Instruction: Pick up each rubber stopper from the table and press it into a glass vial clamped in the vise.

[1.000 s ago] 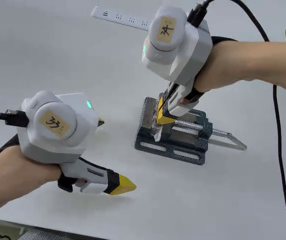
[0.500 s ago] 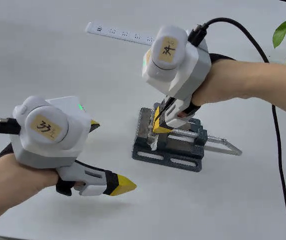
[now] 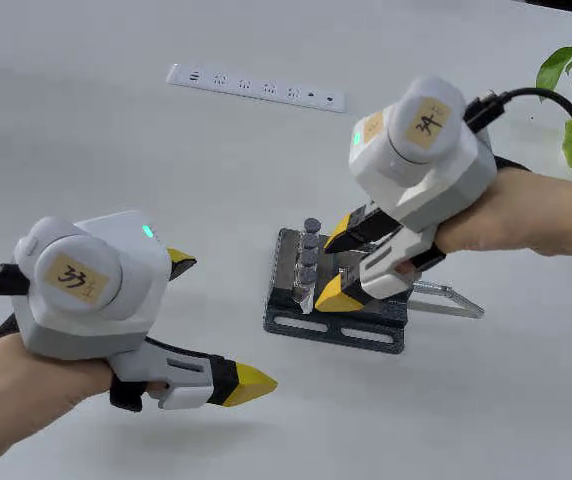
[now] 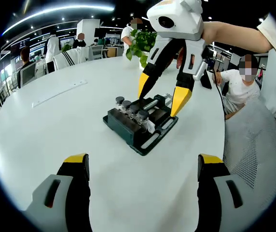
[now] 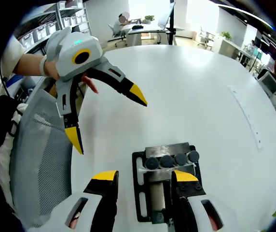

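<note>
Head view: 4 stoppered vials (image 3: 308,258) upright in vise (image 3: 334,325).

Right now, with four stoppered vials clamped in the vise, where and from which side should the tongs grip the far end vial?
Probably by its stopper, coming straight down from above. The vise hems in the glass body and a neighbouring vial stands close beside it, so the raised top is the free part. Close the grip across the row.

Tan sticker (image 3: 76,278) reading "33" on left gripper (image 3: 221,320), tan sticker (image 3: 428,117) reading "34" on right gripper (image 3: 331,272)
</note>
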The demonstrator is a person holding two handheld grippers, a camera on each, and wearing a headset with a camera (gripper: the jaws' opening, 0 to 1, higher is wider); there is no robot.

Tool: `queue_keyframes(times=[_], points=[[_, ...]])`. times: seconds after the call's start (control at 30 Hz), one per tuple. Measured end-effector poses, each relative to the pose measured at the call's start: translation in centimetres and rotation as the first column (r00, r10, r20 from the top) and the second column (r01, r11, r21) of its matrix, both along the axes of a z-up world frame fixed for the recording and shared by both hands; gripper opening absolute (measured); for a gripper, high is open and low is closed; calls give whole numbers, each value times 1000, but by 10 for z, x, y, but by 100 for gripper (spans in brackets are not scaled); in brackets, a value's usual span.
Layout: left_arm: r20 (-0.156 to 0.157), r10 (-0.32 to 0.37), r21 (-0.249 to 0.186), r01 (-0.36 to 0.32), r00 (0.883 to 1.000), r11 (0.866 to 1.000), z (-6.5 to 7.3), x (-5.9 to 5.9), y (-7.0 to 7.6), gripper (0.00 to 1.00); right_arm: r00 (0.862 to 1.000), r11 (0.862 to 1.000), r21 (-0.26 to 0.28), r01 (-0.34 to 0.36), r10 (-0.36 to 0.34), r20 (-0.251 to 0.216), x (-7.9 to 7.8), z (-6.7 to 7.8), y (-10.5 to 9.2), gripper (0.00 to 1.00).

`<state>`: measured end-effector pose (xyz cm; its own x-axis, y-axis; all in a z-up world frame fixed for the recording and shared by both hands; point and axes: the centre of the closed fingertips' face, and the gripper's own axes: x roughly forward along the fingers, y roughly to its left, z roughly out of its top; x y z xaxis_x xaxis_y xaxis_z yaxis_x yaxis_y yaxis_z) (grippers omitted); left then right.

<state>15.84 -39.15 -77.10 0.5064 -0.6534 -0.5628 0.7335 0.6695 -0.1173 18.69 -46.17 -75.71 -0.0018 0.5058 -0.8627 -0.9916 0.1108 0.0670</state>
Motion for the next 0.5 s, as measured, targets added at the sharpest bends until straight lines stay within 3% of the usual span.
queue_keyframes(times=[0.13, 0.27, 0.43, 0.5], points=[[18, 3, -11, -3, 1000, 1000, 4, 1, 1, 94, 996, 995, 62, 83, -84, 10, -8, -4, -13, 53], [31, 12, -27, -11, 999, 1000, 8, 3, 2, 96, 984, 977, 130, 170, -176, 36, -9, -8, -26, 83], [45, 21, -36, -20, 999, 999, 10, 6, 5, 98, 960, 949, 165, 269, -278, 35, -11, -14, -48, 91], [44, 18, -39, -16, 999, 999, 10, 6, 5, 99, 956, 945, 170, 280, -290, 37, -15, -17, -56, 95]])
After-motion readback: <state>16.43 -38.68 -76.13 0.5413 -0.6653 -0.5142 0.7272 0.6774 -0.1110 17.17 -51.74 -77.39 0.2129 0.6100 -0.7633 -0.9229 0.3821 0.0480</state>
